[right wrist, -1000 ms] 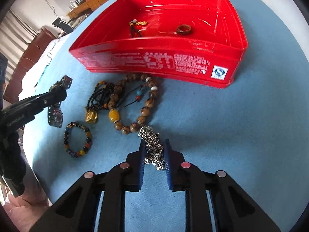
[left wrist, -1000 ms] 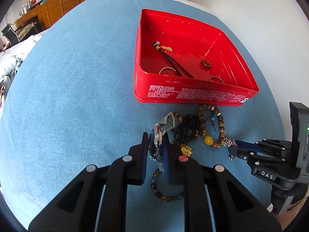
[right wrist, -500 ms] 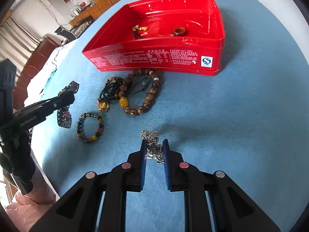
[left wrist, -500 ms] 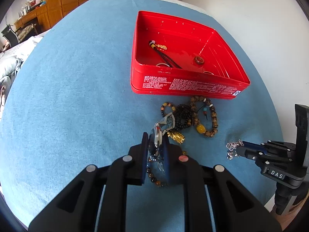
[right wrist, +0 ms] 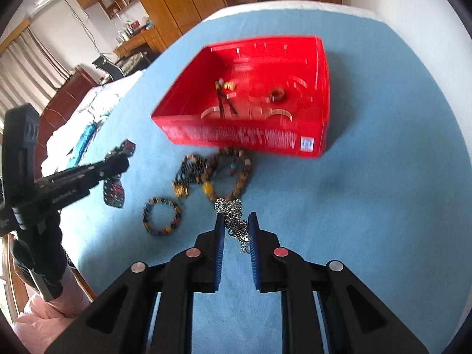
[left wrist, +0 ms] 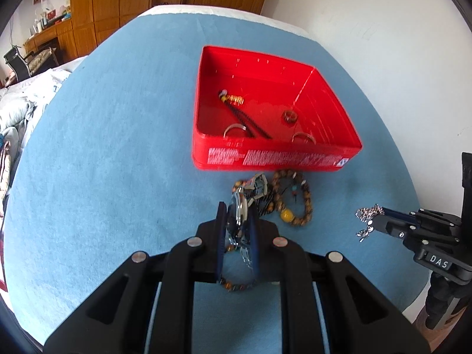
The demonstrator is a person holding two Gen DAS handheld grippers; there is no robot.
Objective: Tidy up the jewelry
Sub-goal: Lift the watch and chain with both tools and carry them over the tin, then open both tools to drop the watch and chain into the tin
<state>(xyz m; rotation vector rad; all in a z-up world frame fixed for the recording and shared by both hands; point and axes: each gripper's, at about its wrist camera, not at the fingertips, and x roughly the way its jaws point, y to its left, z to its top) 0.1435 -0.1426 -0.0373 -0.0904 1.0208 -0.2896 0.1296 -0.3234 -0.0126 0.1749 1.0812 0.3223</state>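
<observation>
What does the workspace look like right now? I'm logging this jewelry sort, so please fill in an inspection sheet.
Surface: blue cloth over a round table.
Job's things: red tin holds a ring, a corded charm and two bangles; bead bracelets lie in front of it.
Clutter: nothing seen.
Grippers: left gripper shut on a watch; right gripper shut on a silver chain.
Cables: nothing seen.
Surroundings: wooden cabinets, white wall, bedding at left.
</observation>
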